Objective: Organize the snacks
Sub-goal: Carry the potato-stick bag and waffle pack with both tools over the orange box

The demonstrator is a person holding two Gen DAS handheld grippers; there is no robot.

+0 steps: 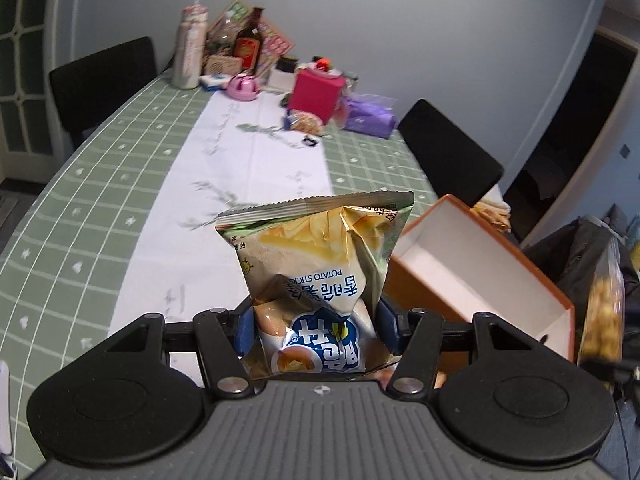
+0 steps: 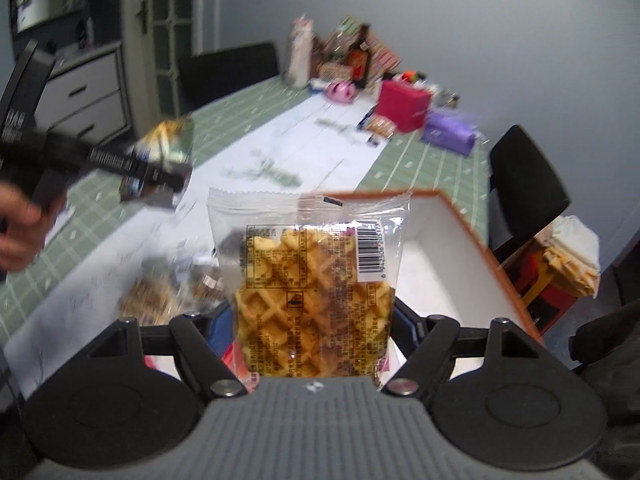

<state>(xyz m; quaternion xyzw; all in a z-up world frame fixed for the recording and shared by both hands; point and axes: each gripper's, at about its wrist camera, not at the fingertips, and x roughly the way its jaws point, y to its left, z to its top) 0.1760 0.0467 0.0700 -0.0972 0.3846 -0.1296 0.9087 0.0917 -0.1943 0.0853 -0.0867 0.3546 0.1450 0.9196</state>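
A: Left wrist view, item one?
B: Left gripper [image 1: 316, 326] clenched on potato stick bag [image 1: 316, 276], held upright above the table runner [image 1: 240, 152]; orange box [image 1: 480, 264] at three o'clock.

A: Right wrist view?
B: Right gripper [image 2: 314, 328] grasping waffle packet [image 2: 312, 288], upright before that box [image 2: 452, 248]; left gripper at ten o'clock, blurred.

Layout: table, box, held packets

The open box [image 1: 480, 276] sits on the table [image 1: 100, 184], right of the potato sticks bag [image 1: 316, 264] in the left gripper [image 1: 316, 332]. The waffle packet [image 2: 312, 280], in the right gripper [image 2: 312, 332], stands before the box. Clutter [image 1: 256, 60] occupies the table's far end.
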